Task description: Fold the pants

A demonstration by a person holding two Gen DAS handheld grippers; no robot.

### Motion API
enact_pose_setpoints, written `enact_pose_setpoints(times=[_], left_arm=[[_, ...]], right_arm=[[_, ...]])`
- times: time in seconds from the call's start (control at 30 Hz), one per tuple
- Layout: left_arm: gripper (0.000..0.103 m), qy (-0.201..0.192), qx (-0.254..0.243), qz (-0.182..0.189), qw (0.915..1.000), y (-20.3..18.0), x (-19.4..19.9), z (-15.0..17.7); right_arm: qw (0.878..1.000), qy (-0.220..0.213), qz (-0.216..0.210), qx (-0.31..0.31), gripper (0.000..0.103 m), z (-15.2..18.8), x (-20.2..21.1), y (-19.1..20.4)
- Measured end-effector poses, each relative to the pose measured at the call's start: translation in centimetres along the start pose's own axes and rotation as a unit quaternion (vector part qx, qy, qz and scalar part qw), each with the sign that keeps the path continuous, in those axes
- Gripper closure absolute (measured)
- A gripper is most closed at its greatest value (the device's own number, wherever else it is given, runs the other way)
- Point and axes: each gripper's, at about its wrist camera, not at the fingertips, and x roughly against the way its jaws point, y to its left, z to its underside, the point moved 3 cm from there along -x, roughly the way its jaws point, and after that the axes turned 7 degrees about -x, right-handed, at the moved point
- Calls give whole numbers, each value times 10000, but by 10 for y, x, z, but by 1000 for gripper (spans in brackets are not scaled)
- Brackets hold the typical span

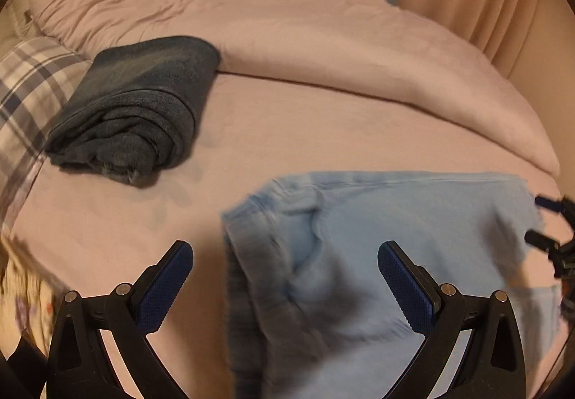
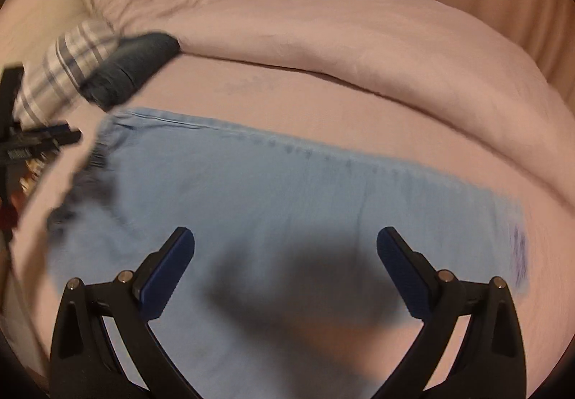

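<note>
The light blue denim pants [image 1: 377, 237] are smeared by motion blur in both views, the waistband detail unreadable, and their near part runs off the bottom edge. The black right gripper [image 1: 550, 241] is cut by the left view's right rim. The blurred dark grey folded blanket [image 2: 133, 68] partly hides the plaid pillow [image 2: 72, 68].

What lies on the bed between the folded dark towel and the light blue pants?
Only bare pink sheet lies between the folded dark towel and the light blue pants; nothing else rests there. The left wrist view shows this most clearly.
</note>
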Motion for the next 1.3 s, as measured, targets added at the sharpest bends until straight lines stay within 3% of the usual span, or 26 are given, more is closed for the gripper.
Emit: enact_pose_setpoints(times=[0.27, 0.4, 0.6, 0.73, 0.8, 0.93, 1.03, 1.13, 1.17, 1.27, 1.3], left_arm=[[1, 480, -234, 64, 9986, 17, -50, -14], [8, 659, -484, 66, 9966, 14, -58, -10], [43, 868, -596, 209, 9942, 6, -66, -2], [51, 809, -581, 251, 9947, 3, -63, 1], [56, 706, -517, 357, 9955, 5, -57, -1], [56, 521, -498, 421, 9965, 8, -44, -4], [56, 486, -472, 317, 9972, 8, -49, -4], [50, 810, -447, 82, 9957, 11, -79, 2], [50, 783, -444, 48, 9959, 9, -80, 2], [50, 773, -524, 59, 9956, 6, -71, -2], [48, 752, -534, 104, 9957, 7, -67, -3]], right_arm=[[9963, 487, 163, 695, 5, -52, -85, -7], [9934, 749, 46, 871, 9, -61, -108, -5], [9906, 978, -436, 854, 21, -70, -123, -3], [9852, 1282, -362, 1077, 49, -66, -139, 4], [9835, 1161, -508, 1290, 92, -68, -132, 12], [9749, 1052, -234, 1950, 97, -70, -114, 27], [9755, 839, -25, 2034, 98, -83, -105, 27], [9799, 754, 81, 1847, 97, -92, -112, 24], [9790, 1043, 73, 1748, 93, -83, -126, 25], [9773, 949, 217, 1880, 91, -82, -122, 26], [9786, 996, 143, 1795, 78, -86, -117, 22]])
